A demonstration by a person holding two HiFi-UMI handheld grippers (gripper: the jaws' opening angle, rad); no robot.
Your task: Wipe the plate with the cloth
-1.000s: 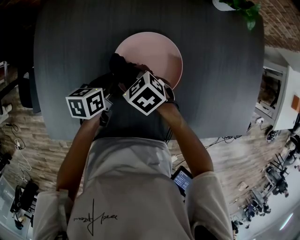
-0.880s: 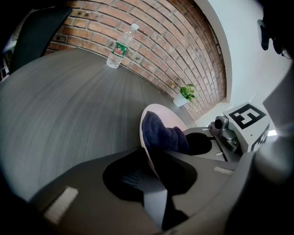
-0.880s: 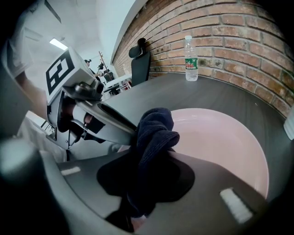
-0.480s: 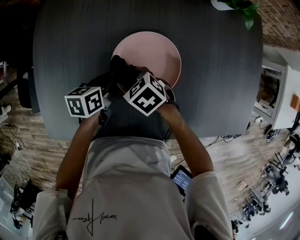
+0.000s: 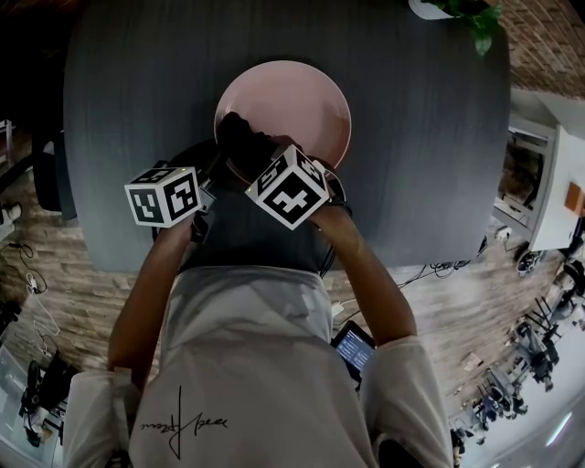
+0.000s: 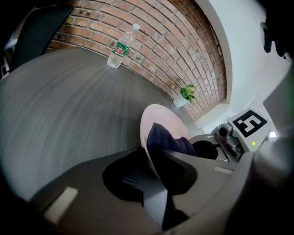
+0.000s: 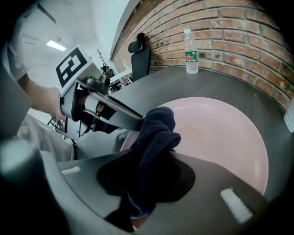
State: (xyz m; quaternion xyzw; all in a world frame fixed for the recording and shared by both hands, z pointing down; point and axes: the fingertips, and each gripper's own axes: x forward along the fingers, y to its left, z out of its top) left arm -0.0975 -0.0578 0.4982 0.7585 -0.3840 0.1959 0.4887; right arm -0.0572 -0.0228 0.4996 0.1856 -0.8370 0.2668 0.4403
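Note:
A round pink plate (image 5: 302,96) lies on the dark grey table (image 5: 137,91), near its front edge. My left gripper (image 6: 154,160) is shut on the plate's near-left rim (image 6: 146,137), which runs between its jaws. A dark navy cloth (image 7: 156,133) is bunched in my right gripper (image 7: 147,170), shut on it, and rests on the plate's near part (image 5: 242,137). In the right gripper view the plate (image 7: 216,133) spreads out beyond the cloth, with the left gripper (image 7: 98,108) at its left side. The two marker cubes hide both sets of fingertips in the head view.
A water bottle (image 6: 120,47) stands at the table's far side by the brick wall. A small potted plant (image 5: 466,16) sits at the far right corner. A black chair (image 7: 140,57) stands beyond the table. The table's front edge (image 5: 430,247) is close to my body.
The plate sits a touch further left in the head view. The cloth and right gripper have shifted slightly over its near part. The left gripper has stayed where it was.

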